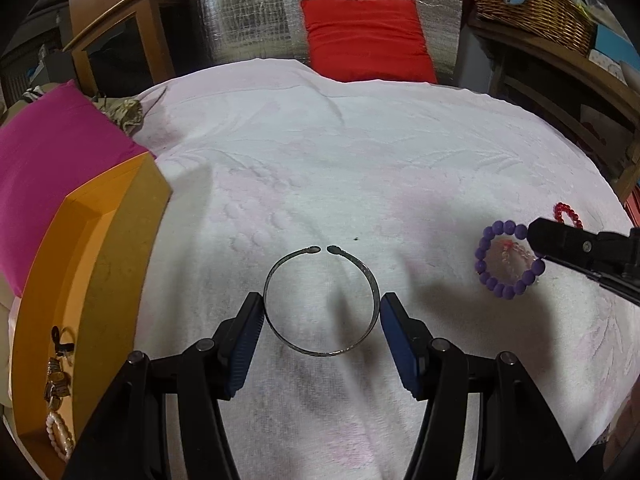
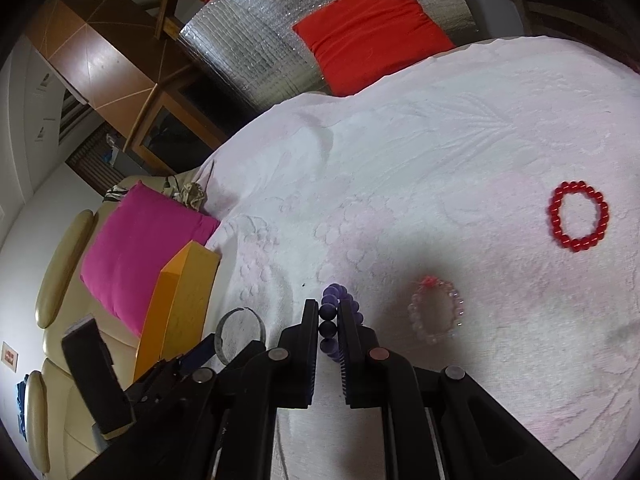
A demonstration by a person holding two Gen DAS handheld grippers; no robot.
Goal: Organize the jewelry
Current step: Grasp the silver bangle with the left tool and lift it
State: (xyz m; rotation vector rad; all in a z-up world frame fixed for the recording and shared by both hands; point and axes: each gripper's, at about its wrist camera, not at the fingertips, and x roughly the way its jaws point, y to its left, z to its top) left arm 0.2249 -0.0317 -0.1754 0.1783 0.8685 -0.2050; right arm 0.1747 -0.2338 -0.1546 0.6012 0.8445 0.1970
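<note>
A thin silver open bangle (image 1: 320,304) sits between my left gripper's (image 1: 321,300) blue pads, which press on its two sides just over the white towel (image 1: 360,160). My right gripper (image 2: 327,309) is shut on a purple bead bracelet (image 2: 331,322). From the left wrist view, that purple bracelet (image 1: 490,276) hangs as a ring from the right gripper (image 1: 536,236). A clear pink bead bracelet (image 2: 436,314) and a red bead bracelet (image 2: 578,216) lie on the towel to the right. The bangle (image 2: 240,330) also shows at lower left in the right wrist view.
An open orange box (image 1: 100,260) stands at the towel's left edge, with rings and a pearl bracelet (image 1: 60,436) inside. A magenta cushion (image 1: 52,160) lies behind it, a red cushion (image 1: 366,36) at the back, and a wicker basket (image 1: 532,4) at the back right.
</note>
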